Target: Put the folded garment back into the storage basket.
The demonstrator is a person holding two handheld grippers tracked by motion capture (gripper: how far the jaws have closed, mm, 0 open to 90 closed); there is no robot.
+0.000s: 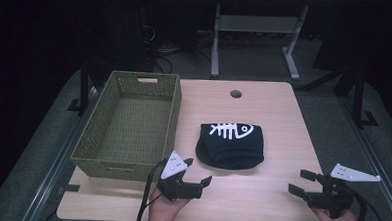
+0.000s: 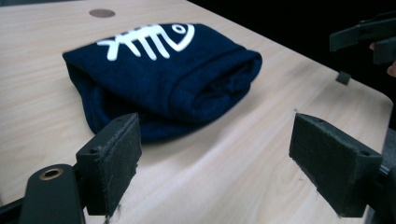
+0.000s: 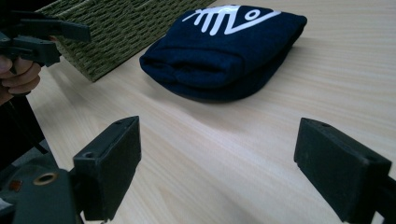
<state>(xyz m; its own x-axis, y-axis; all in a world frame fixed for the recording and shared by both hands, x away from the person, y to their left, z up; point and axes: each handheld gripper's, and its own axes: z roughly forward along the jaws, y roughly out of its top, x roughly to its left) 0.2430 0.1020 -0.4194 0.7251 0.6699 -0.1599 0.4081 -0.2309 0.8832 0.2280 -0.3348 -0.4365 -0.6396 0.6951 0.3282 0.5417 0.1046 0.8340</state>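
The folded dark shirt (image 1: 231,145) with the white fish-bone print lies flat on the table (image 1: 279,114), near its middle, folded edge toward the person, and it looks set there so both claws can come at it from the near side. Just to the left of the shirt stands the woven basket (image 1: 170,114), its near corner close to the cloth but not touching it; empty and close, it seems the likely home for the bundle. Nearer the person than the shirt, and a little to its left, the left gripper (image 1: 196,171) hovers with its jaws spread wide, pinching nothing, pads clear of the cloth. Off to the shirt's right and well apart from it, the right gripper (image 1: 301,182) is likewise wide open and empty, pointing across the bare wood toward the shirt.
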